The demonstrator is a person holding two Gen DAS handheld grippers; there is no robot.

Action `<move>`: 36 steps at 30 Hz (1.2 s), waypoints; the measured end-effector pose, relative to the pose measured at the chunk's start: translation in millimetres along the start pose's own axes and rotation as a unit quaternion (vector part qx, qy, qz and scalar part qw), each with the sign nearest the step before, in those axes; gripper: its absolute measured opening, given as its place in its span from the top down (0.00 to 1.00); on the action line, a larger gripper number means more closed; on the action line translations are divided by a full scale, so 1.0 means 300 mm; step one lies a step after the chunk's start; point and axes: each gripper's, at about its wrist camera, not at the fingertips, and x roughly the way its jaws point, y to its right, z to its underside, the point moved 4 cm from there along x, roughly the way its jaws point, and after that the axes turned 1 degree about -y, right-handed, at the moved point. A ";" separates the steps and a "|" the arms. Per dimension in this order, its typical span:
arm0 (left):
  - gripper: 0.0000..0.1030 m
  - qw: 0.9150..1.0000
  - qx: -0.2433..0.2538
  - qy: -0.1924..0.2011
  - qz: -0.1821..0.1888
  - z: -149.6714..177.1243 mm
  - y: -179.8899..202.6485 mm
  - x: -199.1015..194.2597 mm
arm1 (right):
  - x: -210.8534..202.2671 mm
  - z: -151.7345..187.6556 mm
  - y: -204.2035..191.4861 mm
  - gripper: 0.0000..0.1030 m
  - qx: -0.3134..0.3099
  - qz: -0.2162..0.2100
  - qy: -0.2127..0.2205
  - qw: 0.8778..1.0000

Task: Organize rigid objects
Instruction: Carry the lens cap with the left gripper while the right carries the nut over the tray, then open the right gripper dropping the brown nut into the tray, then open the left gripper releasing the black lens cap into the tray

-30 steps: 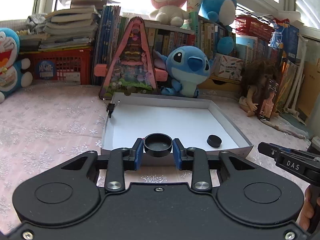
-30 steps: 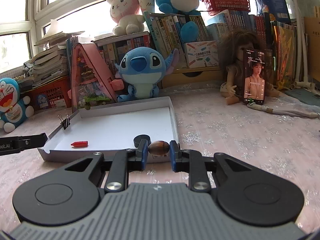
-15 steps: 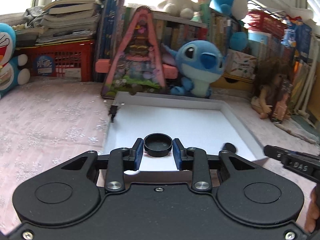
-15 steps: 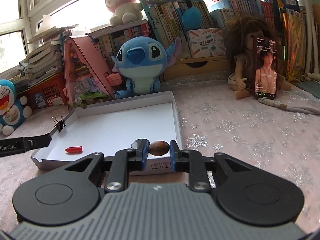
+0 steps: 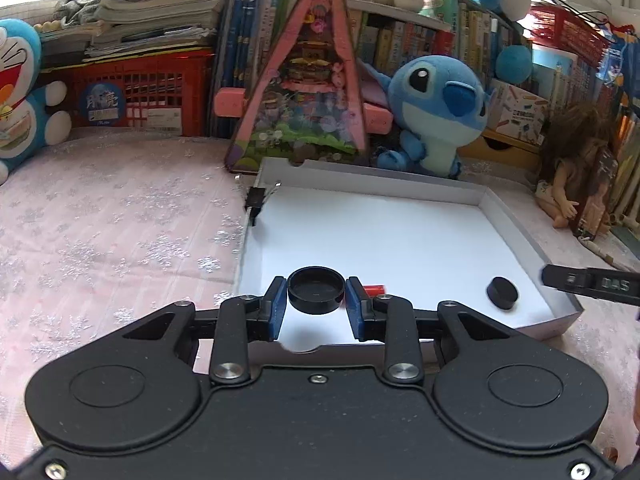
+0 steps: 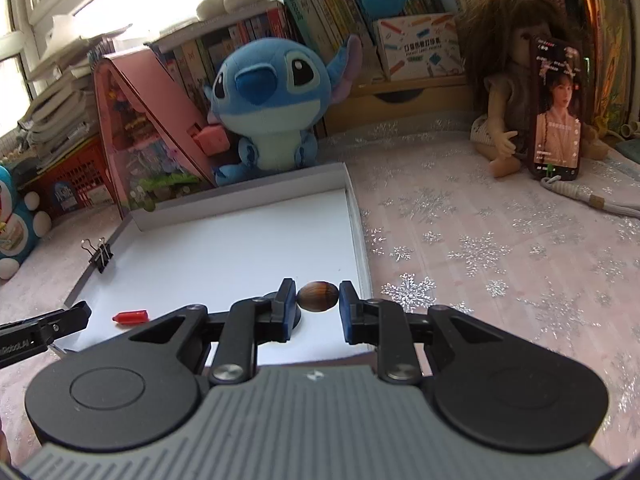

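Note:
My left gripper [image 5: 316,300] is shut on a black round cap [image 5: 316,289], held over the near left part of the white shallow box [image 5: 516,224]. A small red piece [image 5: 374,290] peeks out just right of the cap, and a small black cap [image 5: 502,293] lies in the box's near right corner. My right gripper [image 6: 318,300] is shut on a brown oval nut [image 6: 318,297] above the box's near right part [image 6: 356,216]. The red piece [image 6: 130,317] lies on the box floor at the left. A black cap [image 6: 298,314] is mostly hidden behind the left finger.
A black binder clip [image 5: 256,199] [image 6: 100,254] grips the box's left wall. Behind the box stand a blue plush [image 5: 436,112], a pink triangular toy house [image 5: 304,92] and shelves of books. A doll with a phone [image 6: 556,108] sits at the right on the pink snowflake cloth [image 6: 500,248].
Both grippers have moved forward over the box with their loads still held. The red piece has come into the left wrist view, and the box looks nearer in both views.

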 end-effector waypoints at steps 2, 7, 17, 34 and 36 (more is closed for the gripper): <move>0.71 1.000 0.006 0.003 0.004 -0.003 0.018 0.001 | 0.026 -0.010 0.001 0.73 0.004 0.003 -0.014 1.000; 0.71 1.000 0.012 -0.002 0.013 0.002 0.063 0.011 | 0.083 -0.024 0.001 0.73 0.013 0.008 -0.037 0.999; 0.71 0.998 0.030 -0.008 0.046 0.019 0.180 0.028 | 0.101 -0.025 -0.005 0.51 0.015 0.012 -0.042 0.999; 0.71 0.990 0.057 -0.033 0.122 -0.011 0.457 0.152 | -0.008 -0.061 0.100 0.46 0.024 0.020 0.014 0.999; 0.71 0.990 0.058 -0.038 0.120 -0.008 0.477 0.172 | -0.008 -0.056 0.114 0.46 0.030 0.017 0.013 0.999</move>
